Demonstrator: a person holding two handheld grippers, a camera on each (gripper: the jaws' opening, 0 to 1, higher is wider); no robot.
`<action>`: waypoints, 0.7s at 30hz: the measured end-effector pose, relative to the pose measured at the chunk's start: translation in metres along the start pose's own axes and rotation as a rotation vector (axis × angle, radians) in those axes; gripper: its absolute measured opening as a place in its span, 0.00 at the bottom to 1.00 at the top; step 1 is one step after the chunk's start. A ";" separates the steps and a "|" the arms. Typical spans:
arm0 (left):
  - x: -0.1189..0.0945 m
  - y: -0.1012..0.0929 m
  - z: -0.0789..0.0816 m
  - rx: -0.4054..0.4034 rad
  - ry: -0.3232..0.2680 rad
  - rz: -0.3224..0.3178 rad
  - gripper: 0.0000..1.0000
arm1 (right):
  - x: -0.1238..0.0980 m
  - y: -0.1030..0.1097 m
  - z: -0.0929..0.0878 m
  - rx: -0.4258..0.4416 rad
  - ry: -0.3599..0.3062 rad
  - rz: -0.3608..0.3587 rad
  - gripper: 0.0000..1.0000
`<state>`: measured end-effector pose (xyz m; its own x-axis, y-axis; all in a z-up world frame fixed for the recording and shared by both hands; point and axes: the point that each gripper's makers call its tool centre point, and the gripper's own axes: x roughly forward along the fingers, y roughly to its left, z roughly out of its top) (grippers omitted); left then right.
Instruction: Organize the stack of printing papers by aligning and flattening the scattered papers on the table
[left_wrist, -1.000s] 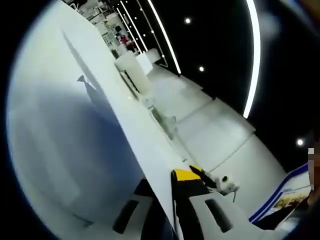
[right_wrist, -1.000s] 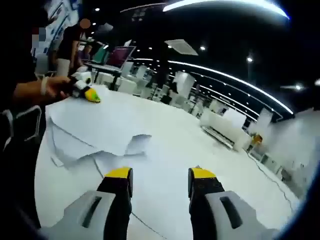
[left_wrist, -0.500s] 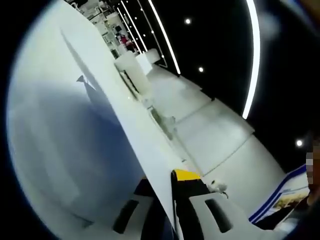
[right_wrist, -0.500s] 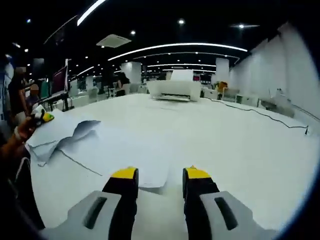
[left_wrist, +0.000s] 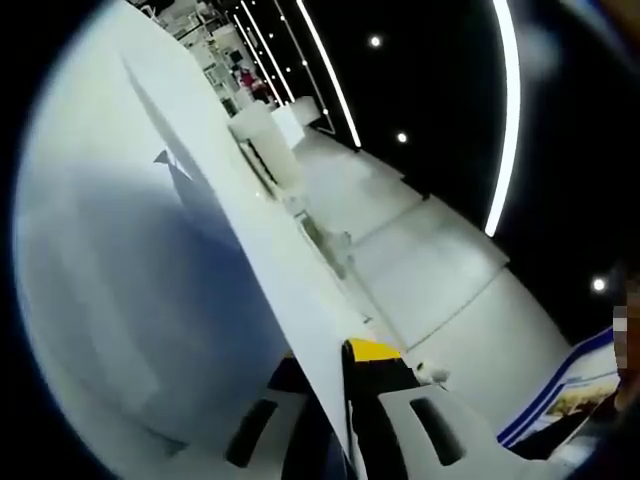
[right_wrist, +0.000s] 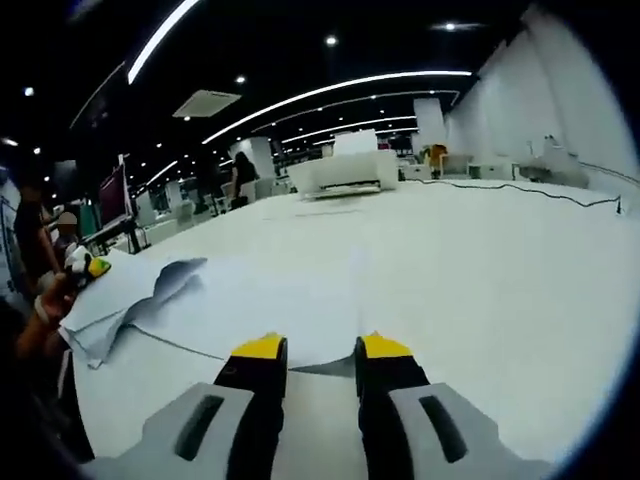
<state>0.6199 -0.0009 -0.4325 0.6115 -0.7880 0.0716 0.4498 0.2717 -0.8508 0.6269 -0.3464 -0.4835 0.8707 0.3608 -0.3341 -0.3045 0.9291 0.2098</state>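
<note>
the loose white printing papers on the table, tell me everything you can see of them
The loose white printing papers are thin, plain sheets spread unevenly over the white table, overlapping and out of line. At the left of the right gripper view they are lifted and rumpled, one corner curling up. The left tool grips them there, and in the left gripper view a raised sheet runs between its jaws. The right tool sits at the near edge, jaws slightly apart.

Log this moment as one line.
left gripper: shut on paper sheet | right gripper: open, at loose sheet edge | table: papers scattered
</note>
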 end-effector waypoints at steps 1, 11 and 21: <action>0.000 0.000 0.000 0.001 0.000 0.000 0.07 | 0.001 0.000 0.001 0.020 -0.005 0.003 0.23; 0.001 0.000 0.001 0.008 0.001 -0.001 0.07 | 0.008 -0.003 0.002 0.153 -0.006 0.004 0.02; 0.001 0.000 0.000 0.010 0.001 -0.001 0.07 | 0.004 -0.002 0.014 0.152 -0.033 0.016 0.00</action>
<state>0.6199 -0.0015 -0.4323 0.6102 -0.7889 0.0722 0.4571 0.2762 -0.8454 0.6364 -0.3484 -0.4723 0.8793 0.3700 -0.2998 -0.2584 0.8995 0.3523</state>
